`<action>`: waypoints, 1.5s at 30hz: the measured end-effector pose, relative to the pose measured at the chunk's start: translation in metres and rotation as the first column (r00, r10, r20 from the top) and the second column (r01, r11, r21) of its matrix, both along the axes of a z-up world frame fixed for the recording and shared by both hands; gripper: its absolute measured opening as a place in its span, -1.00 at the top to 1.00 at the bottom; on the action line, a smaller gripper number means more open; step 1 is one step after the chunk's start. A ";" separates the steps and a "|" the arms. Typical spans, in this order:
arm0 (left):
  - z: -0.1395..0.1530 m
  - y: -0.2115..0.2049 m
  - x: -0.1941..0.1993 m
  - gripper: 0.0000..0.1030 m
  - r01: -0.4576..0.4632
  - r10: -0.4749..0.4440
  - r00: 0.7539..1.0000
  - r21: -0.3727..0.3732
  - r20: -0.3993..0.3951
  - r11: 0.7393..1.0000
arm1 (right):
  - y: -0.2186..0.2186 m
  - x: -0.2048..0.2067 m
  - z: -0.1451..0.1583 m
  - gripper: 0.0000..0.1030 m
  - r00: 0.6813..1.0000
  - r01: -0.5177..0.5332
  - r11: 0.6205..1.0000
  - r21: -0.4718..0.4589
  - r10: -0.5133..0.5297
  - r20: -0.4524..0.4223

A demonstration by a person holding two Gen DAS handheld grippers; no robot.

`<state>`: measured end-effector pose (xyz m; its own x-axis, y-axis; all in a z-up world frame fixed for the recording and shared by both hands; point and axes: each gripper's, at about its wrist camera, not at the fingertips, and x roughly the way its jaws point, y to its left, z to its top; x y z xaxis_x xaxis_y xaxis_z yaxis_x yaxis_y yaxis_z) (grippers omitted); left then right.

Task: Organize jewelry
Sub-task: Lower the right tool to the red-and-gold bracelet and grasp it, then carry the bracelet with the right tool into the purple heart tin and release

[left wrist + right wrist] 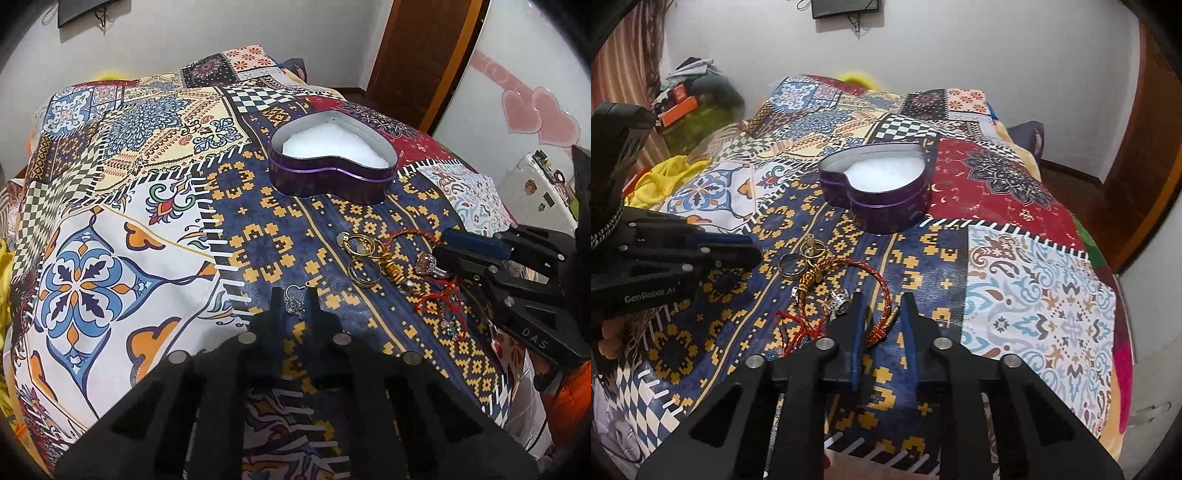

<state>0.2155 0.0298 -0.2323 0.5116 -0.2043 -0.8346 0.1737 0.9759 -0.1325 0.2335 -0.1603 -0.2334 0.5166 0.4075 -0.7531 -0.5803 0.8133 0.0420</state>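
Note:
A purple heart-shaped tin (pixel 332 177) with white padding stands open on the patterned bedspread; it also shows in the right wrist view (pixel 875 195). My left gripper (pixel 294 295) is open, its fingers either side of a silver earring (pixel 295 304) lying on the cloth. Gold rings (pixel 362 251) and a red cord bracelet (pixel 439 295) lie to the right. My right gripper (pixel 882 301) is open, its fingers straddling one end of a red braided bracelet (pixel 871 273). Rings (pixel 801 258) lie beyond it.
The patchwork bedspread (pixel 129 221) covers the whole bed. Yellow cloth (pixel 665 181) and clutter lie off its left side. A wooden door (pixel 424 55) and a white wall with pink hearts (pixel 535 110) stand to the right. The right gripper body (pixel 517 277) sits close to the jewelry.

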 end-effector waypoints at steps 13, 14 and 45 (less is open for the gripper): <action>0.024 -0.002 -0.015 0.83 -0.015 0.014 0.997 0.013 0.082 1.000 | -0.001 -0.004 0.019 0.90 1.000 0.020 0.998 0.063 -0.022 0.022; 0.027 -0.002 -0.016 0.83 -0.017 0.016 0.996 0.011 0.089 1.000 | -0.001 -0.006 0.023 0.90 0.999 0.020 0.998 0.066 -0.022 0.031; 0.119 0.000 -0.005 0.83 -0.044 0.056 0.954 -0.048 0.295 0.998 | -0.006 0.012 0.098 0.90 0.974 0.073 0.983 0.169 -0.106 0.200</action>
<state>0.2104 0.0295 -0.1131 0.7451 -0.2022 -0.6356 0.1619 0.9793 -0.1217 0.2455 -0.1663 -0.1352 0.6944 0.4585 -0.5546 -0.5151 0.8549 0.0618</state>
